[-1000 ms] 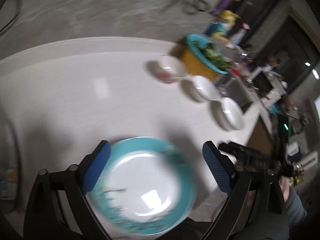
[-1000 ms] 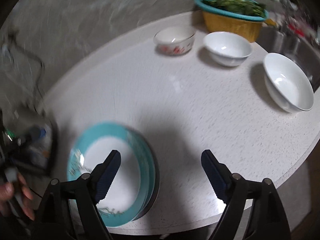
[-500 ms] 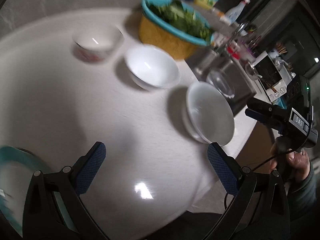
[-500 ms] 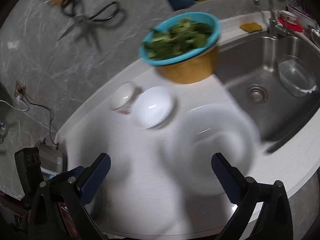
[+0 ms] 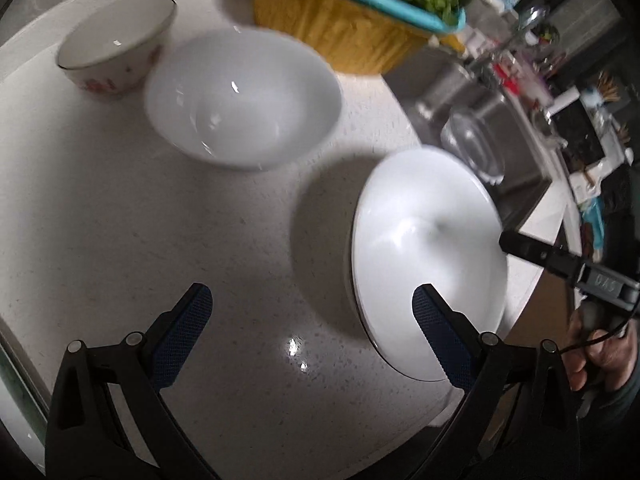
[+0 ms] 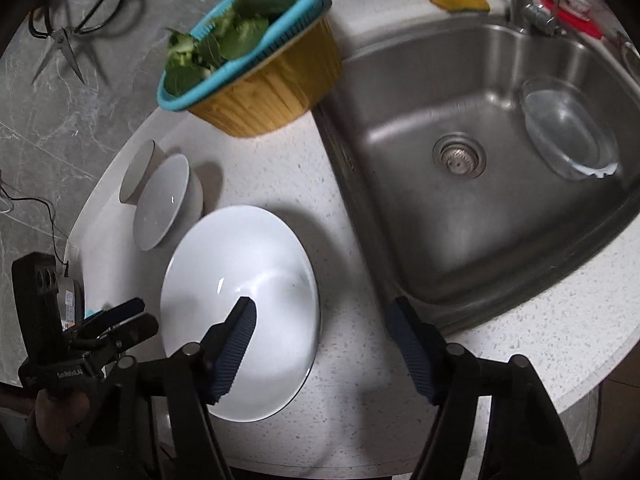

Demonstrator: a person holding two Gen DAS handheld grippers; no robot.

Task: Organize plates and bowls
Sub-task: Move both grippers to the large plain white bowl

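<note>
A large white bowl (image 5: 424, 240) stands on the counter near the sink edge; it also shows in the right wrist view (image 6: 240, 280). A medium white bowl (image 5: 244, 96) sits behind it, also in the right wrist view (image 6: 162, 208). A small flowered bowl (image 5: 116, 52) is farthest back, also in the right wrist view (image 6: 136, 172). My left gripper (image 5: 308, 336) is open and empty, its right finger over the large bowl's near rim. My right gripper (image 6: 324, 344) is open, its left finger over the large bowl's inside and its right finger outside the rim.
A yellow basin with a teal colander of greens (image 6: 248, 64) stands at the back, also in the left wrist view (image 5: 352, 28). The steel sink (image 6: 480, 208) holds a glass bowl (image 6: 568, 132). Scissors (image 6: 68, 28) hang on the wall. The white counter (image 5: 120, 240) has its edge just right of the large bowl.
Both grippers have swung away from the teal plates toward the bowls. The large white bowl now lies close under both grippers. The teal plates have left both views.
</note>
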